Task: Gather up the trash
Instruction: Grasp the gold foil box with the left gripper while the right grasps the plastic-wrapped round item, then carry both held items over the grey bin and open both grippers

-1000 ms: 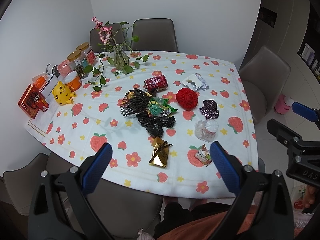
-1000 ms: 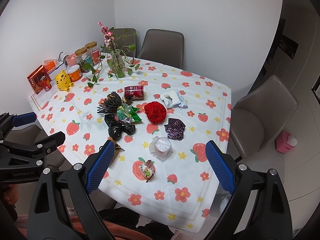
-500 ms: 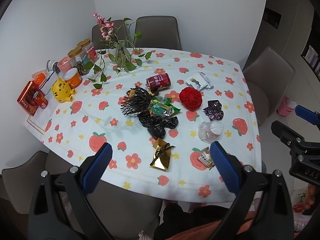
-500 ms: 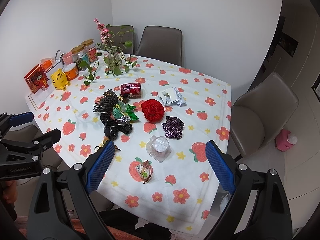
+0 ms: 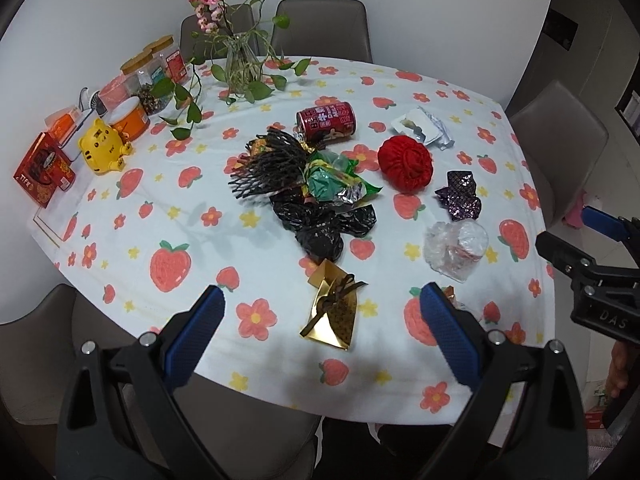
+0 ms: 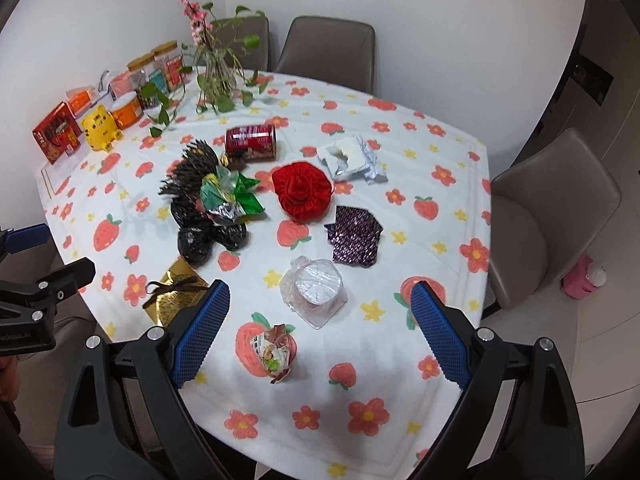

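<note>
Both grippers are hovering above the near edge of a table (image 5: 120, 280) covered in a white cloth printed with strawberries and flowers. The left gripper (image 5: 320, 332) is holding its blue-padded fingers (image 5: 196, 332) spread wide with nothing between them, and the right gripper (image 6: 320, 330) is doing the same.

The trash is lying scattered across the middle of the table. A folded gold foil wrapper with a dark ribbon (image 5: 332, 312) is sitting nearest the left gripper. Farther in, a crumpled black plastic bag (image 5: 324, 226) is touching a green and silver foil wrapper (image 5: 336, 184) and a black plastic mesh (image 5: 268, 168). A red drink can (image 5: 326, 120) is lying on its side just beyond them. To the right are lying a red fabric rosette (image 5: 406, 164), a white torn packet (image 5: 424, 130), a purple sequined wrapper (image 5: 460, 196) and a clear crumpled plastic cup (image 6: 316, 290). A small snack wrapper (image 6: 274, 354), possibly a sweet packet, is resting near the right gripper's left finger.

A glass vase of flowers (image 5: 238, 68) is standing at the far left.
</note>
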The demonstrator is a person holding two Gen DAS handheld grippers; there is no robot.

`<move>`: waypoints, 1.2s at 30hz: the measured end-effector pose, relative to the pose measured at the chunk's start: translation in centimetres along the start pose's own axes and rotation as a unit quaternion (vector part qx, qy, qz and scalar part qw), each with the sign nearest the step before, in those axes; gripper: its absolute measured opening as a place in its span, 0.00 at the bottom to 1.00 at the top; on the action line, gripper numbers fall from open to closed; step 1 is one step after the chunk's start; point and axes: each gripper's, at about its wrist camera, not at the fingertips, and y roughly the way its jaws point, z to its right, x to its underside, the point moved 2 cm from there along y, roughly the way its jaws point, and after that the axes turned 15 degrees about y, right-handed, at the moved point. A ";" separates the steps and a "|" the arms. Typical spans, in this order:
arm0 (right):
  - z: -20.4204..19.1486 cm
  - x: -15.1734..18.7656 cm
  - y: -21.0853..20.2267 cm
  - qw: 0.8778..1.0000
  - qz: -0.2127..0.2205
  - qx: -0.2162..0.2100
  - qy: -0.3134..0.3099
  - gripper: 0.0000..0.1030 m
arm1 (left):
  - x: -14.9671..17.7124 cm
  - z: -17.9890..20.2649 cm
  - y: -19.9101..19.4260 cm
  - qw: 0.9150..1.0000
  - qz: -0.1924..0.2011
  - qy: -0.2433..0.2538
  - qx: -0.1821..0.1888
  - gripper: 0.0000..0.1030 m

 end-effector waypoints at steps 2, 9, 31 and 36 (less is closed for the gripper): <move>-0.1 0.4 1.8 1.000 -0.007 0.005 -0.005 0.86 | 0.5 0.0 1.6 1.000 0.003 -0.001 0.011 0.95; 0.0 1.4 8.1 0.999 -0.024 0.029 -0.017 0.86 | 2.3 0.0 8.2 0.999 -0.029 0.008 0.012 0.95; 0.6 2.6 14.0 0.997 -0.075 0.021 -0.007 0.41 | 3.8 1.9 14.0 0.996 -0.030 0.039 0.081 0.33; 1.2 1.7 11.2 0.998 -0.050 0.020 0.013 0.41 | 2.1 1.9 11.5 0.995 0.002 0.052 0.089 0.33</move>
